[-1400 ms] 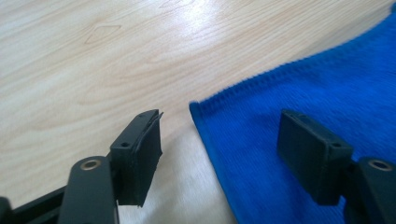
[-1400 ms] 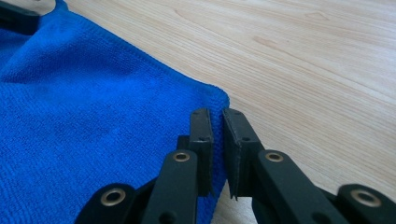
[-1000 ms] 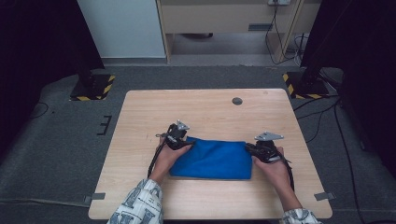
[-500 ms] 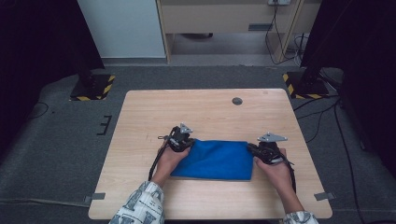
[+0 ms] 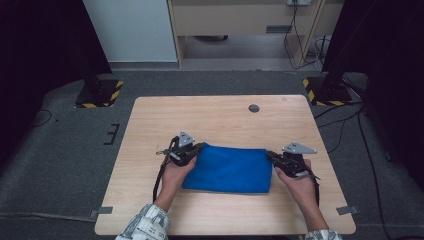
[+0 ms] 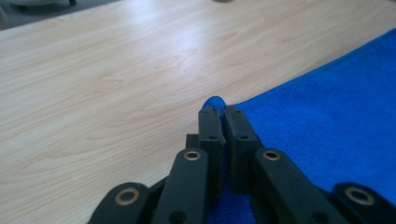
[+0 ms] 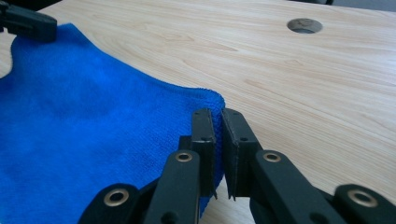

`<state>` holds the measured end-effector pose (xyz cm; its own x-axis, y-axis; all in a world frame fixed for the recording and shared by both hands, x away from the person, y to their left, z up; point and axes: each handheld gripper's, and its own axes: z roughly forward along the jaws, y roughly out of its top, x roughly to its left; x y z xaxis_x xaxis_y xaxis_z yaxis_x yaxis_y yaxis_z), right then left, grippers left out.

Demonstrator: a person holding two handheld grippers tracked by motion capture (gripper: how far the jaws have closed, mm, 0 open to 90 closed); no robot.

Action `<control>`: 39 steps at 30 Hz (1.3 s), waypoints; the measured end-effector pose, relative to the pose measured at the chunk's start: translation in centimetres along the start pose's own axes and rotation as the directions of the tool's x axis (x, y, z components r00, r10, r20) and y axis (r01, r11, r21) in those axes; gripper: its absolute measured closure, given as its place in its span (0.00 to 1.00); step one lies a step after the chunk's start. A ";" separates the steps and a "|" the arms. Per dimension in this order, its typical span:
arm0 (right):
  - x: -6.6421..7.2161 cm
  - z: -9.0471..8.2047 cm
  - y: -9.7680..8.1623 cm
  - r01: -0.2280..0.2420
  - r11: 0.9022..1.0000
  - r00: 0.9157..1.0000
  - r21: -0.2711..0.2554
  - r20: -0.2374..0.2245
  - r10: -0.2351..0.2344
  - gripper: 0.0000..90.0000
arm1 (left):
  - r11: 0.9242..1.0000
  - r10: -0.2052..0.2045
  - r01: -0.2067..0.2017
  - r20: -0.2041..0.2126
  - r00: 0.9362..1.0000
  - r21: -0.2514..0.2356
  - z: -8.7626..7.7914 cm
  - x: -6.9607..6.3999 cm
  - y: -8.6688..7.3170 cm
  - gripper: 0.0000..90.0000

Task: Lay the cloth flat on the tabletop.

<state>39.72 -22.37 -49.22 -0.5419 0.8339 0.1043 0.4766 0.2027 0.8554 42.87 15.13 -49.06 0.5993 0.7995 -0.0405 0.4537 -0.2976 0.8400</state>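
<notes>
**Blue cloth: condition and position**

Blue microfibre cloth (image 5: 227, 169), approx. rectangular, is spread flat on the light wood table (image 5: 220, 117), near-centre, toward the person's side. Far-left corner is pinched between the left gripper (image 6: 218, 109) jaws; far-right corner is pinched by the right gripper (image 7: 215, 114). Far edge runs slightly wavy.

A plain bright blue cloth (image 5: 229, 168) lies on a pale wood-grain table (image 5: 215, 115), between black grippers.

The high view looked forward and down from above the wooden table (image 5: 220, 115); both gripper views sat low, close over the shared blue towel (image 6: 327, 121).
</notes>
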 end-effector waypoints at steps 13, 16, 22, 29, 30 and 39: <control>1.3 0.4 0.1 0.031 0.999 0.999 -0.010 -0.031 -0.032 0.95 | 0.996 -0.059 0.059 0.009 0.998 -0.065 -2.5 1.0 -1.1 0.96; 1.3 0.2 0.2 0.027 0.999 0.999 -0.020 -0.034 -0.028 0.95 | 0.996 -0.054 0.054 0.008 0.999 -0.074 -2.8 0.8 -1.0 0.96; 1.0 -0.3 0.6 0.011 0.999 0.999 -0.044 -0.029 -0.013 0.96 | 0.996 -0.051 0.051 0.010 0.999 -0.075 -3.0 0.7 -1.0 0.96; 1.1 -1.1 1.4 0.010 0.997 0.999 -0.072 -0.036 -0.012 0.96 | 0.994 -0.035 0.036 0.015 0.999 -0.099 -3.4 0.2 -0.4 0.96; 1.1 -1.3 1.6 0.006 0.997 0.999 -0.078 -0.038 -0.009 0.96 | 0.994 -0.038 0.040 0.017 0.999 -0.103 -3.5 0.2 -0.3 0.96; 1.4 -1.9 2.5 0.025 0.996 0.999 -0.085 -0.037 -0.029 0.96 | 0.989 -0.062 0.066 0.033 0.998 -0.135 -4.2 0.2 0.6 0.96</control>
<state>38.80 -21.64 -45.98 -0.5807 0.8081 0.0986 0.4023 0.1795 0.8978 40.47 17.28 -46.27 0.5916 0.7987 -0.1101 0.3991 -0.1714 0.9007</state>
